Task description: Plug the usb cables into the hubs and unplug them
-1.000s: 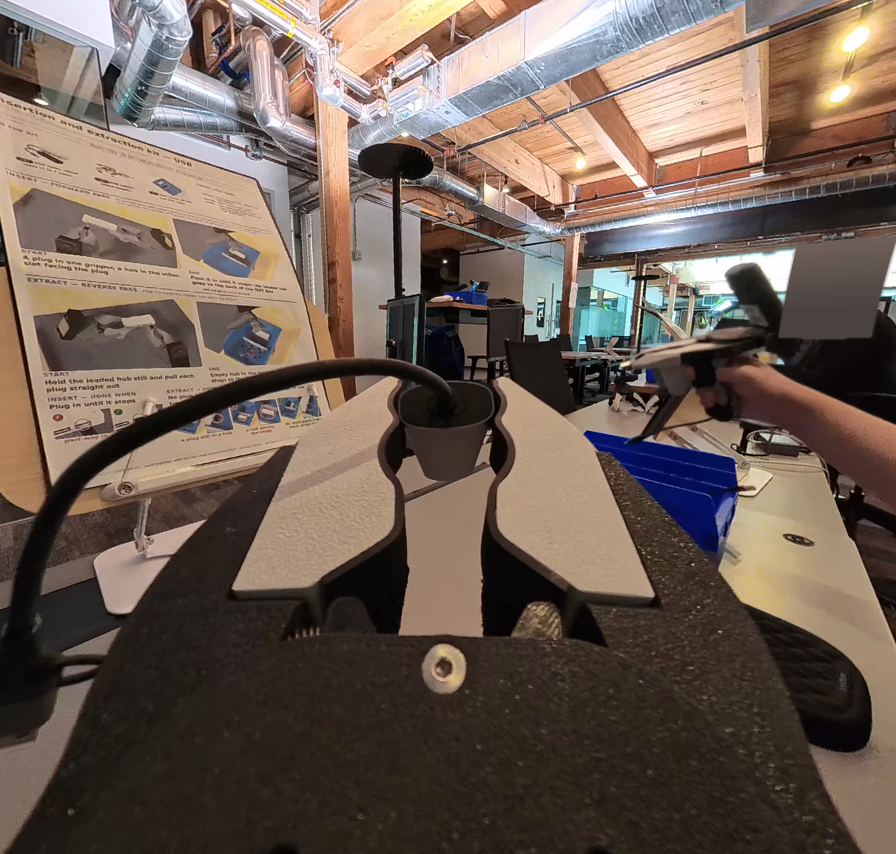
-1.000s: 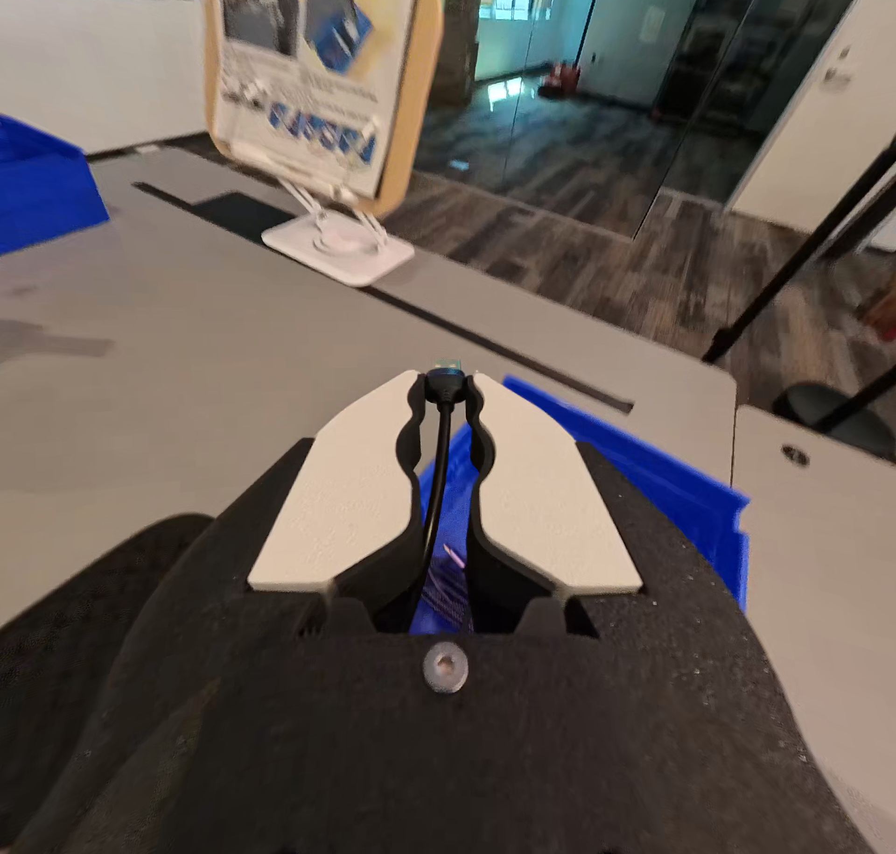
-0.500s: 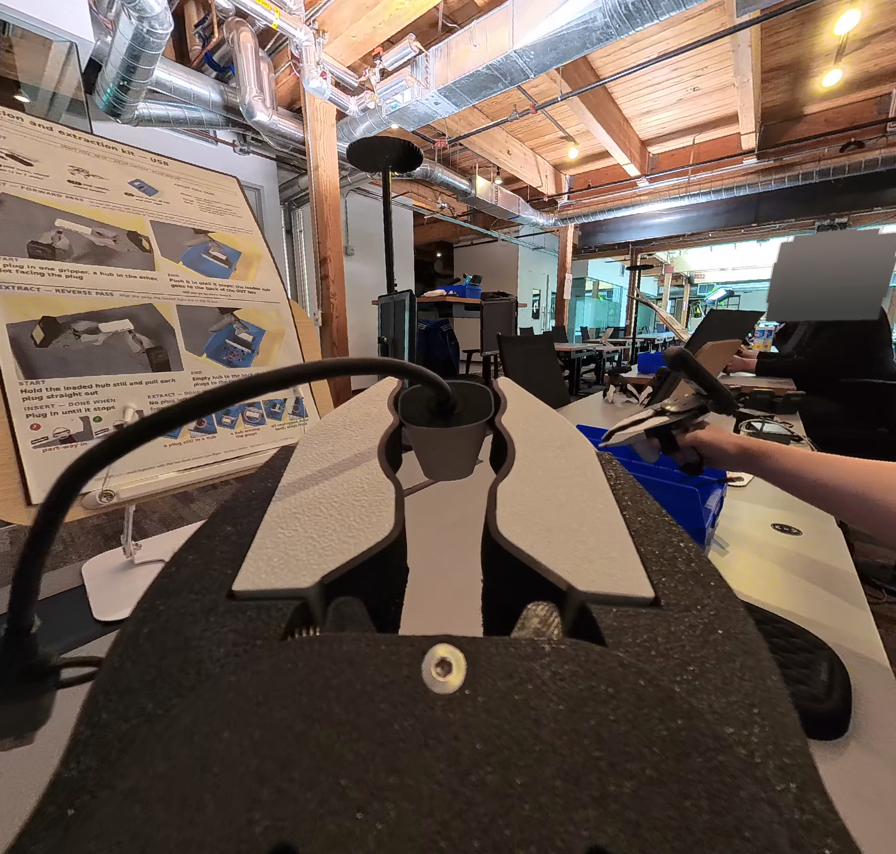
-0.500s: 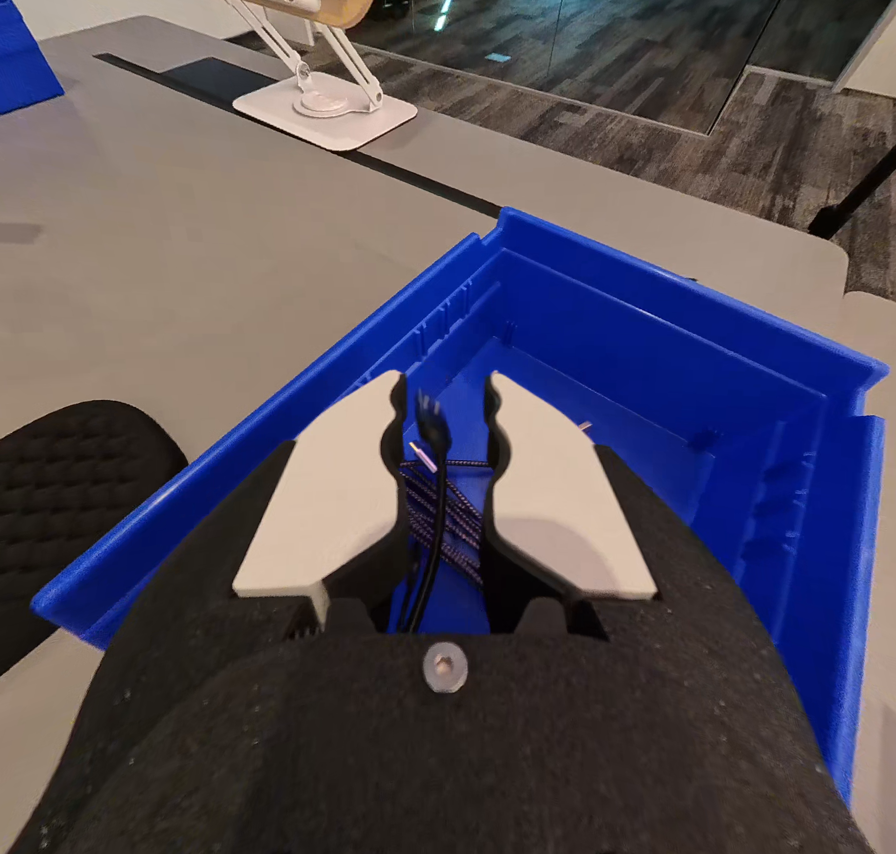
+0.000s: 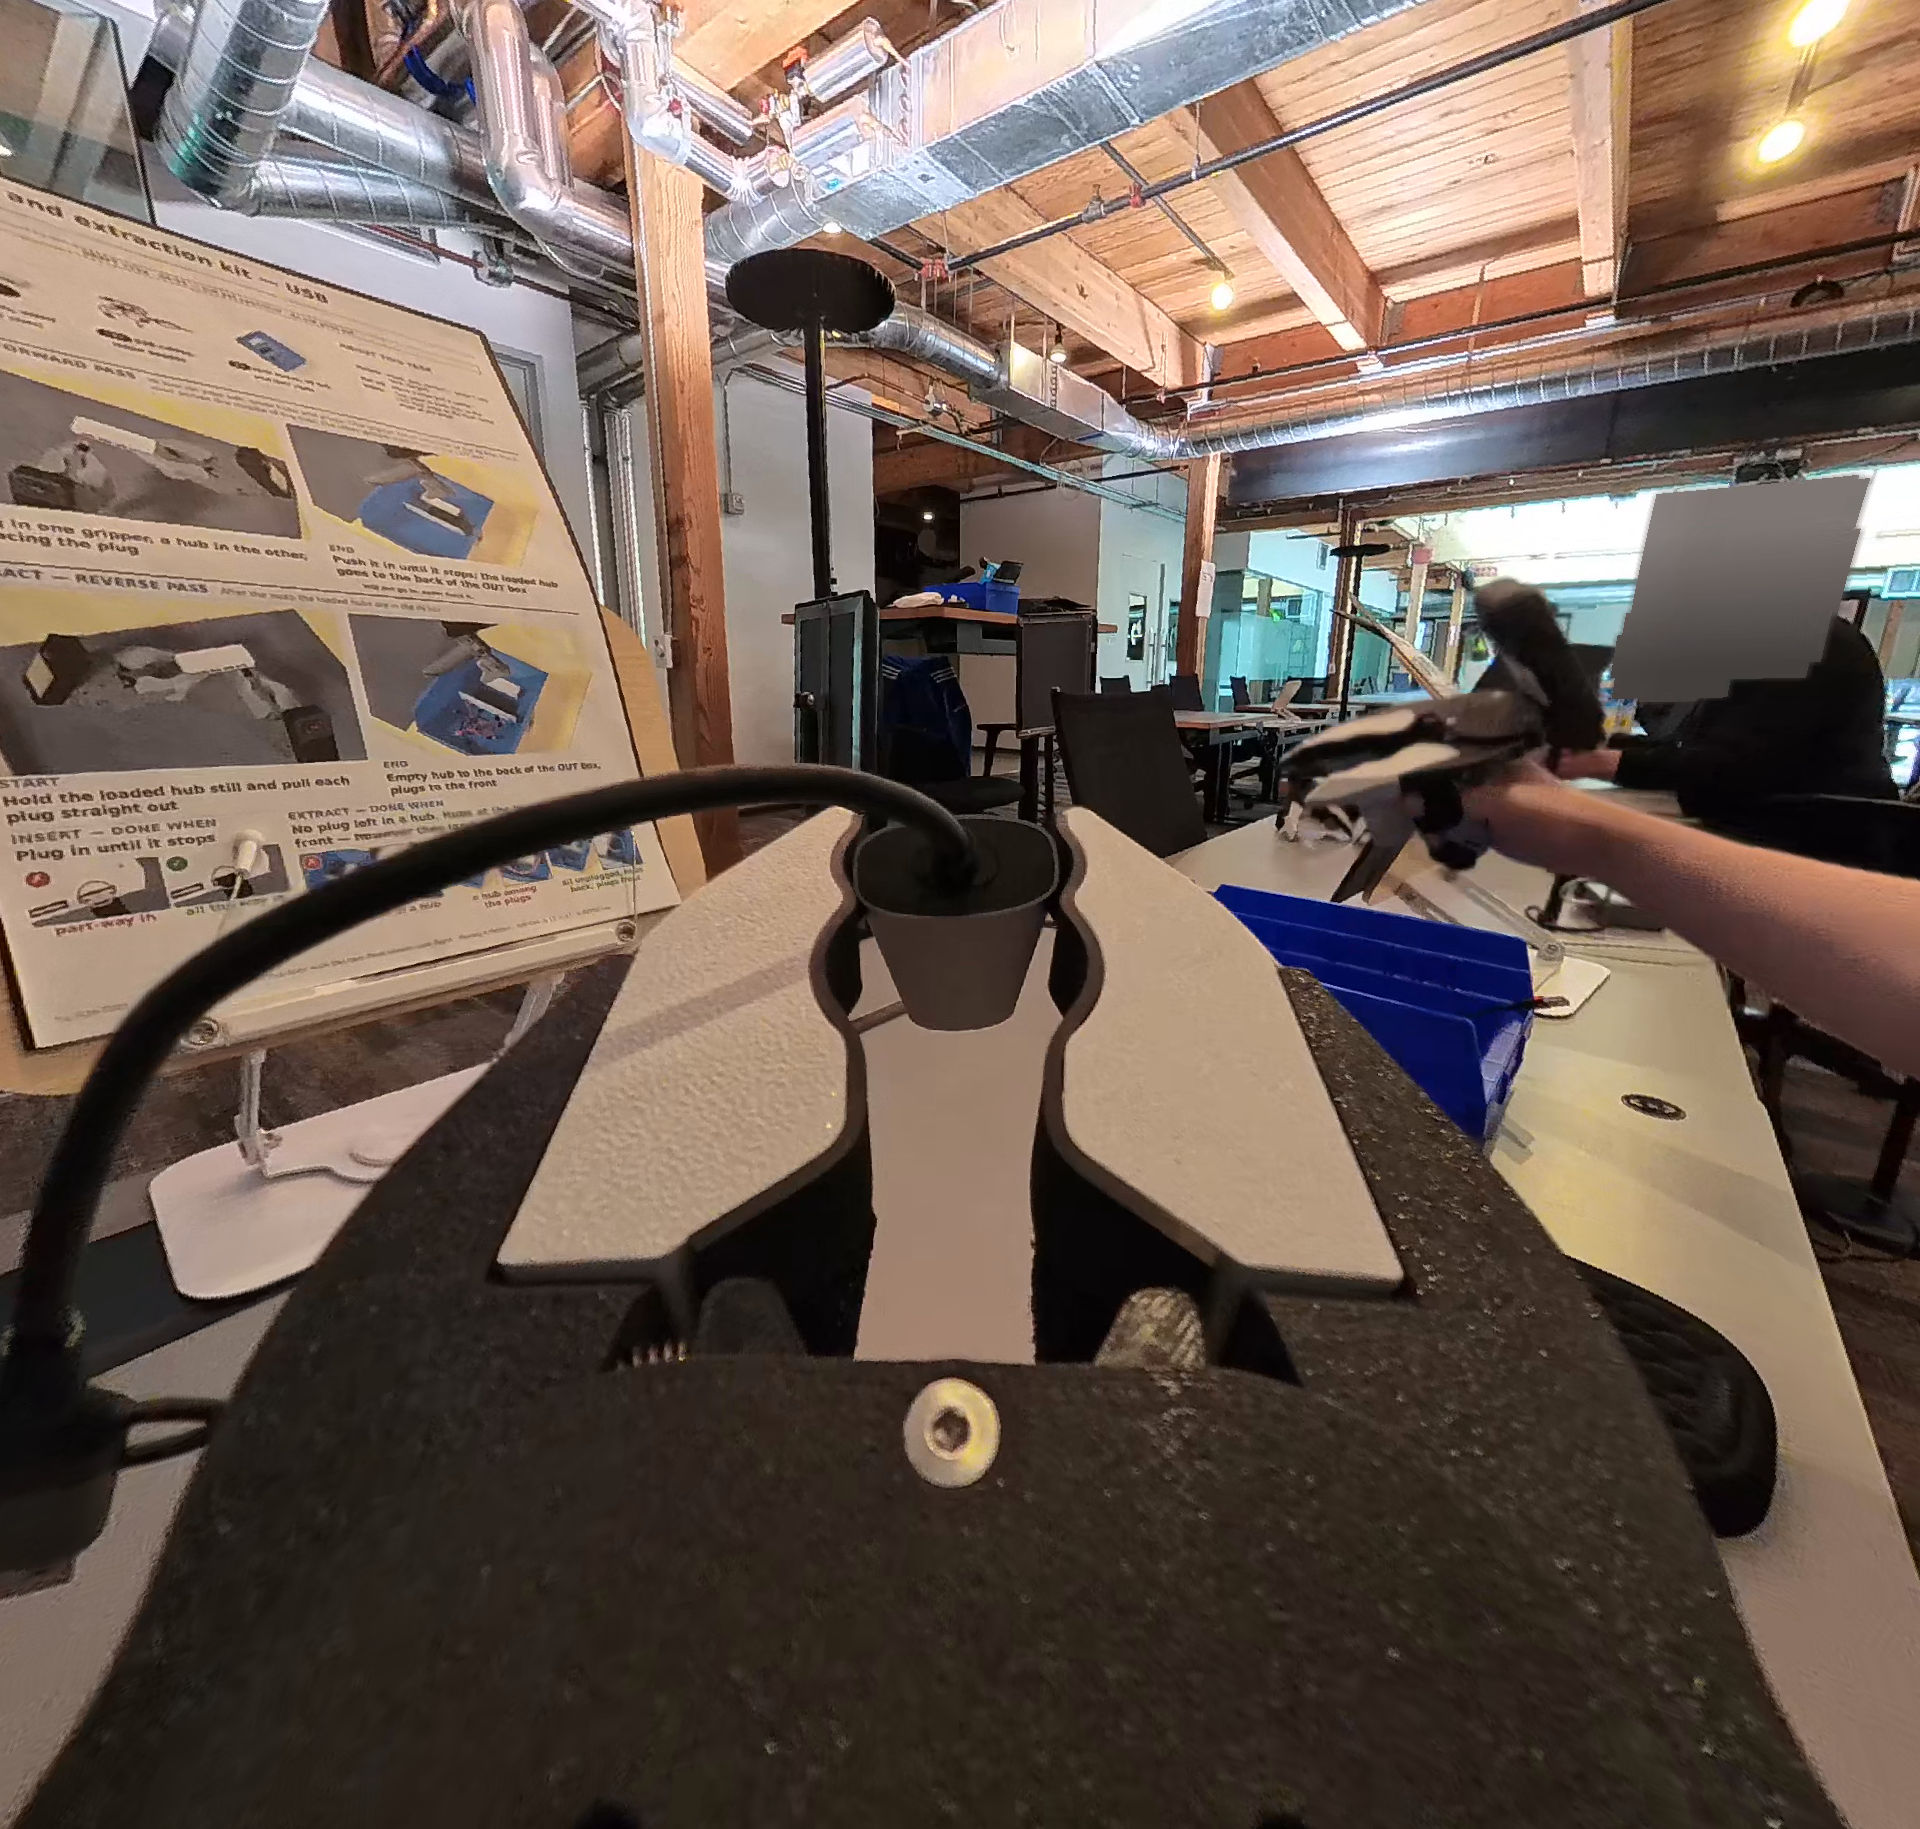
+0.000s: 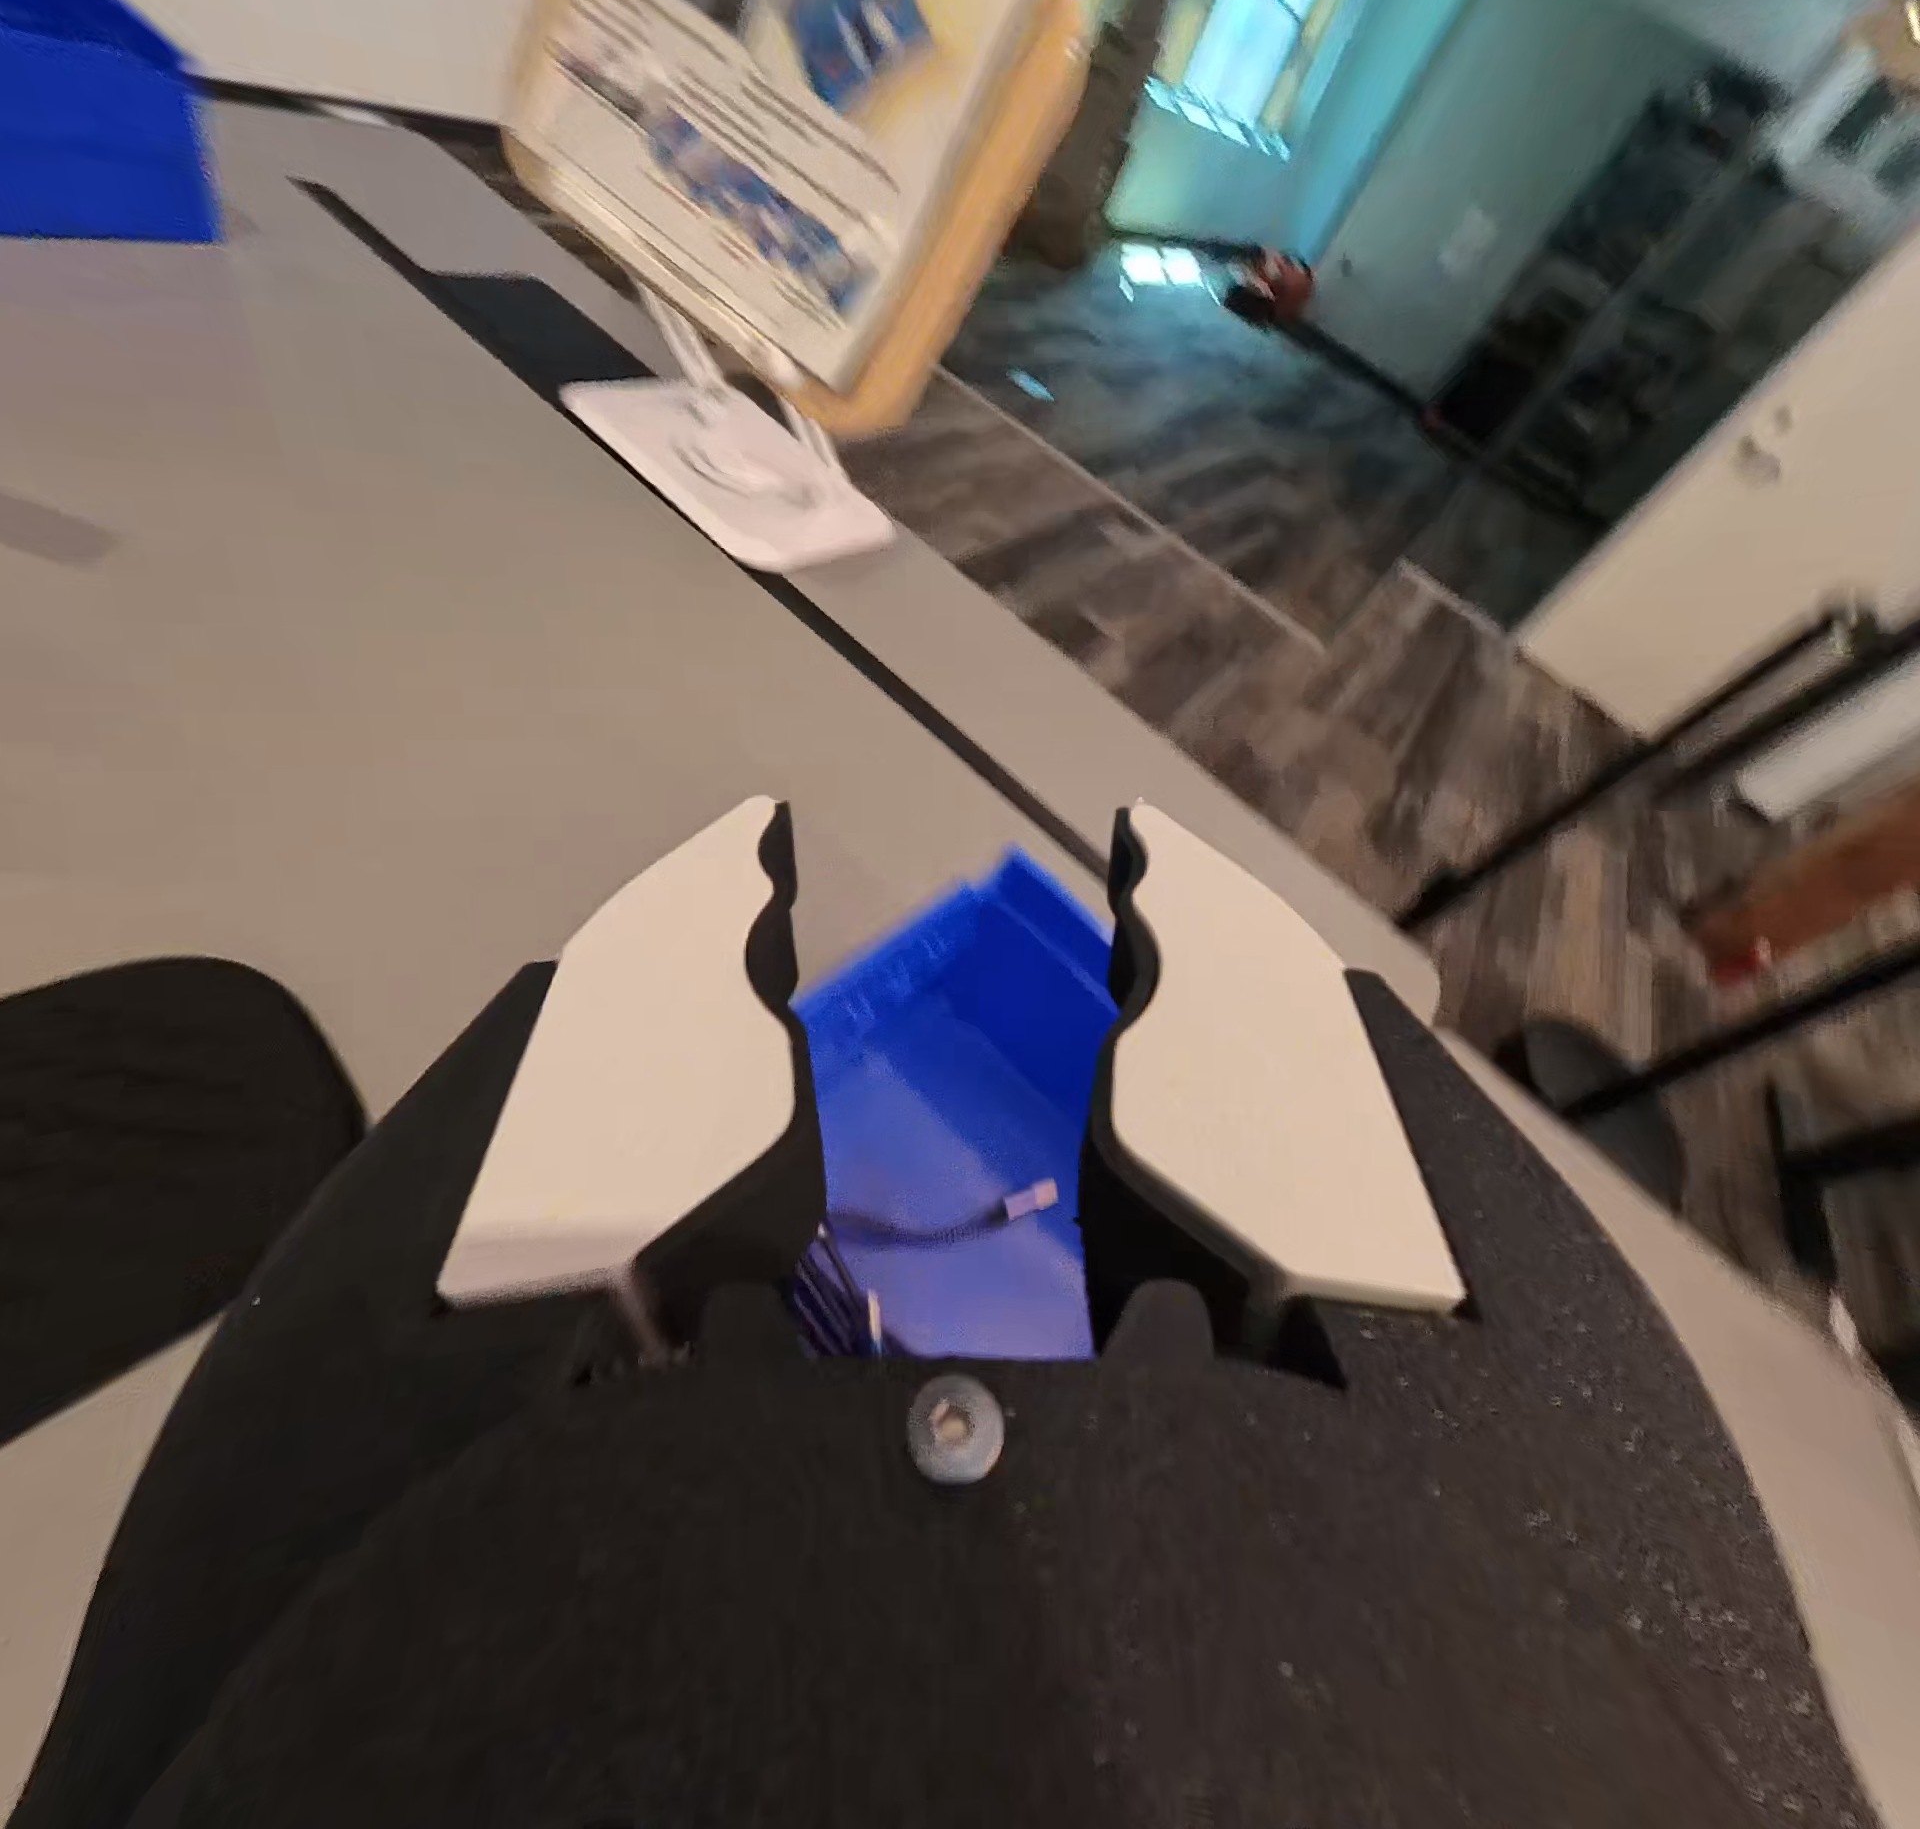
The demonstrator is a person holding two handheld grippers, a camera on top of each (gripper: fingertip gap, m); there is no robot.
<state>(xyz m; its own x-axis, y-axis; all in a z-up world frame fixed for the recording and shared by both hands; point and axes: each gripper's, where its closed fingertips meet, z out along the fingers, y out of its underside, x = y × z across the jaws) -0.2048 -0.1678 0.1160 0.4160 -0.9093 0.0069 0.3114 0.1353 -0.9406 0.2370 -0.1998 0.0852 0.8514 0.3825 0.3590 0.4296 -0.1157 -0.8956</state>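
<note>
My left gripper point(image 5: 956, 829) is shut on the grey end of a USB hub point(image 5: 954, 958), held above the table. The hub's black cable point(image 5: 416, 865) arcs from it to the left. My right gripper point(image 6: 951, 823) is open and empty above a blue bin point(image 6: 966, 1052). A thin black USB cable point(image 6: 935, 1226) with a small metal plug lies in that bin. In the left wrist view the right gripper point(image 5: 1392, 771) is blurred, up over the blue bin point(image 5: 1382, 990), held by a hand and forearm point(image 5: 1714, 906).
An instruction board point(image 5: 260, 636) on a white stand stands at the table's far left edge; it also shows in the right wrist view point(image 6: 769, 148). A black pad point(image 5: 1683, 1405) lies on the grey table point(image 6: 312, 636). A second blue bin point(image 6: 83, 148) sits far left. A person sits behind. The left gripper's tips are roughly 45 centimeters from the right gripper's.
My right gripper opened and let go of the black USB cable, which now lies in the blue bin; the gripper then rose and tilted up. My left gripper still holds the hub.
</note>
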